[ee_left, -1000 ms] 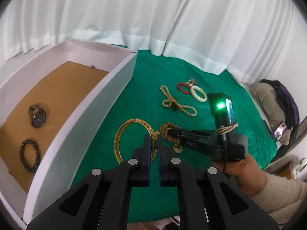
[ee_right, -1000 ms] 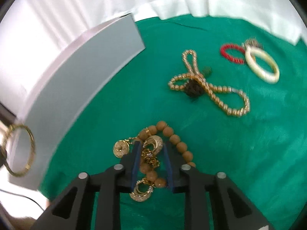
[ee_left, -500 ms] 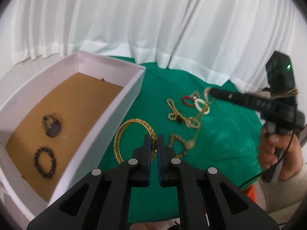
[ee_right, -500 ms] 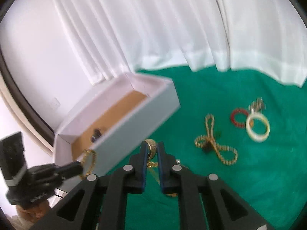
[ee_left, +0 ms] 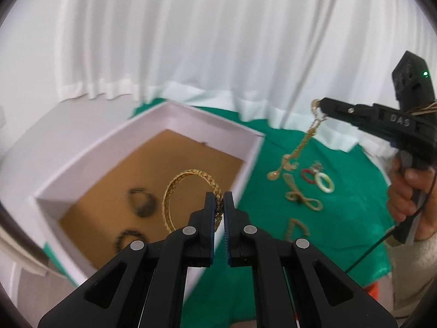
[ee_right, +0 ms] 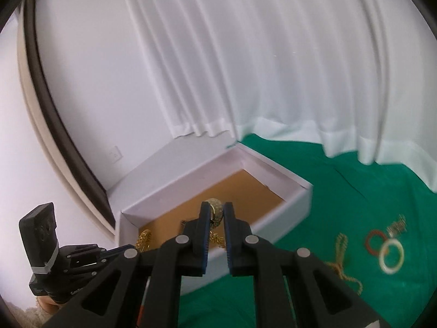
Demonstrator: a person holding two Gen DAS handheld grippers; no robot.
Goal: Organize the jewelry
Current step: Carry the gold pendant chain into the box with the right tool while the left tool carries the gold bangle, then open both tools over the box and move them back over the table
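My left gripper [ee_left: 219, 201] is shut on a gold bangle [ee_left: 181, 188] and holds it in the air over the white box [ee_left: 210, 120] with a brown floor. A dark watch [ee_left: 142, 203] and a black bead bracelet [ee_left: 128, 239] lie in the box. My right gripper [ee_right: 216, 213] is shut on a gold chain necklace [ee_right: 215, 210]; in the left wrist view the necklace [ee_left: 297, 150] hangs from its tip [ee_left: 318, 106] above the green cloth [ee_left: 352, 191]. The left gripper [ee_right: 136, 247] and bangle [ee_right: 144, 239] also show in the right wrist view.
On the green cloth lie a red ring [ee_left: 308, 176], a white bangle [ee_left: 325, 182], a gold bead necklace [ee_left: 300, 199] and a brown bead bracelet [ee_left: 296, 225]. White curtains [ee_left: 218, 41] hang behind. The box [ee_right: 300, 199] stands at the cloth's left.
Both grippers have risen from the cloth and swung toward the box. The left one lifted the gold bangle; the right one lifted the gold necklace off the brown beads.
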